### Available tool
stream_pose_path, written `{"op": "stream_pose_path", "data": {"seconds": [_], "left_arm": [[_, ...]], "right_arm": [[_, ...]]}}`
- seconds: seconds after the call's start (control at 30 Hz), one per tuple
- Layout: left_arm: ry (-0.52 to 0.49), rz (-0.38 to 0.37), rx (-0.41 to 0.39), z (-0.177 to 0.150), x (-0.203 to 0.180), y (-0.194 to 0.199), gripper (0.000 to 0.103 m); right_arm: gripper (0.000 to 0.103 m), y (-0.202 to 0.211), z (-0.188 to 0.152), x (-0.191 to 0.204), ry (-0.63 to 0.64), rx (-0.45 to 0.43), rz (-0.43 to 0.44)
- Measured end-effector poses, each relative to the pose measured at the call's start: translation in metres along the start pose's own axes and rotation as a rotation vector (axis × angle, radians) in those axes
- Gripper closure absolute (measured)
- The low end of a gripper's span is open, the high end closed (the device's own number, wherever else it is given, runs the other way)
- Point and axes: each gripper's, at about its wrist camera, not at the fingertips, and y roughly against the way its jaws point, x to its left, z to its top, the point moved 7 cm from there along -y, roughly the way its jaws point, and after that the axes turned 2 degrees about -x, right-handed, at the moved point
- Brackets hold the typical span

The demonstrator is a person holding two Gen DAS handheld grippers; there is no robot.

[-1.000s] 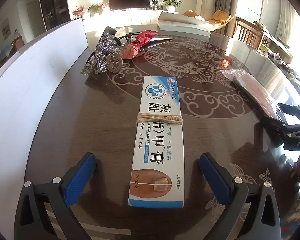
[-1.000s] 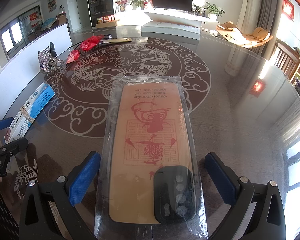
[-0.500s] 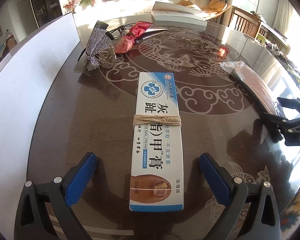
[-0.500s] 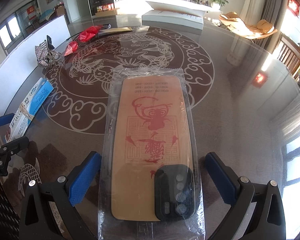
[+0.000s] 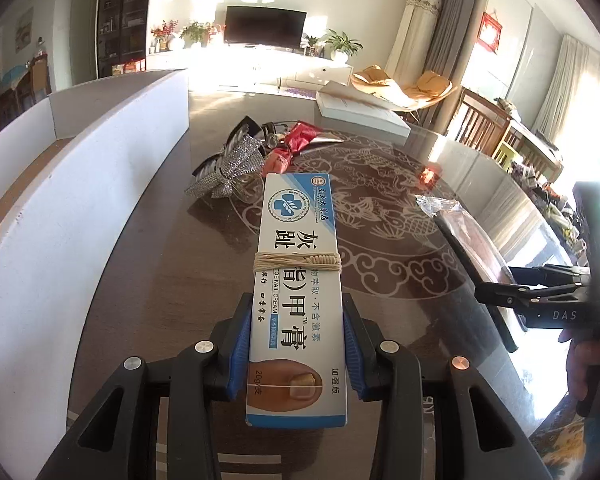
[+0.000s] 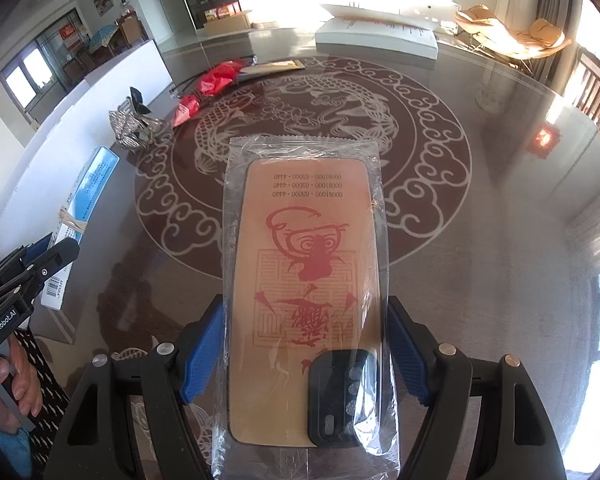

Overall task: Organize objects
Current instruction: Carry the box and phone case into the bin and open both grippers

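My left gripper (image 5: 296, 344) is shut on a long white-and-blue nail cream box (image 5: 298, 264) with a rubber band around its middle, held lifted above the dark table. My right gripper (image 6: 302, 344) is shut on a tan phone case in a clear plastic bag (image 6: 306, 264), also raised off the table. The cream box (image 6: 82, 208) and the left gripper (image 6: 24, 272) show at the left of the right wrist view. The bagged case (image 5: 472, 240) and the right gripper (image 5: 540, 296) show at the right of the left wrist view.
A white open box (image 5: 80, 168) runs along the table's left side. A silver glitter bow (image 5: 224, 168), a red wrapped item (image 5: 288, 148) and a black cable lie further back on the patterned glass table (image 6: 480, 220). A white flat box (image 6: 376, 32) sits at the far end.
Both grippers have closed from wide open onto their objects. The cream box and the bagged phone case have been lifted off the table, and both views now tilt upward.
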Motion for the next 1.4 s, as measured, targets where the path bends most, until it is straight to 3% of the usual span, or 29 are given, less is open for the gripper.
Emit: {"op": "stream_pose_path", "data": {"seconds": [0.27,0.47,0.57,0.67,0.8,0.83,0.87,0.9,0.97,1.07,1.2,1.27,1.37,1.4], "left_arm": [[0.127,-0.02,-0.169,0.052,0.035,0.069,0.063],[0.217,0.129,-0.264,0.105,0.127,0.123,0.063],[0.28,0.233,-0.22,0.104,0.189,0.125,0.063],[0.365,0.303,-0.137,0.077,0.242,0.113,0.063],[0.458,0.317,0.068,0.04,0.277,0.079,0.062],[0.499,0.302,0.084,0.036,0.282,0.076,0.061],[0.521,0.301,0.09,0.033,0.285,0.076,0.053],[0.538,0.31,0.1,0.03,0.289,0.077,0.035],[0.566,0.338,0.105,0.027,0.294,0.079,0.013],[0.583,0.341,0.1,0.027,0.293,0.079,0.012],[0.577,0.353,0.111,0.028,0.293,0.077,0.012],[0.557,0.362,0.094,0.032,0.29,0.077,0.012],[0.506,0.394,0.059,0.038,0.281,0.08,0.012],[0.484,0.407,0.041,0.043,0.279,0.081,0.012]], "right_arm": [[0.027,0.043,0.055,0.064,0.051,-0.148,0.104],[0.027,0.056,0.123,0.171,0.162,-0.248,0.239],[0.027,0.049,0.151,0.244,0.23,-0.261,0.328],[0.027,0.031,0.173,0.317,0.311,-0.257,0.384],[0.027,-0.015,0.191,0.397,0.381,-0.209,0.407],[0.027,-0.029,0.192,0.413,0.408,-0.195,0.4],[0.027,-0.042,0.191,0.427,0.435,-0.182,0.385],[0.027,-0.057,0.189,0.439,0.459,-0.158,0.372],[0.026,-0.087,0.181,0.454,0.498,-0.09,0.352],[0.026,-0.121,0.164,0.456,0.513,0.057,0.339],[0.015,-0.105,0.172,0.445,0.504,0.0,0.345],[0.015,-0.091,0.172,0.431,0.488,-0.052,0.342],[0.012,-0.059,0.176,0.397,0.449,-0.193,0.309],[0.006,-0.048,0.174,0.383,0.43,-0.246,0.293]]}}
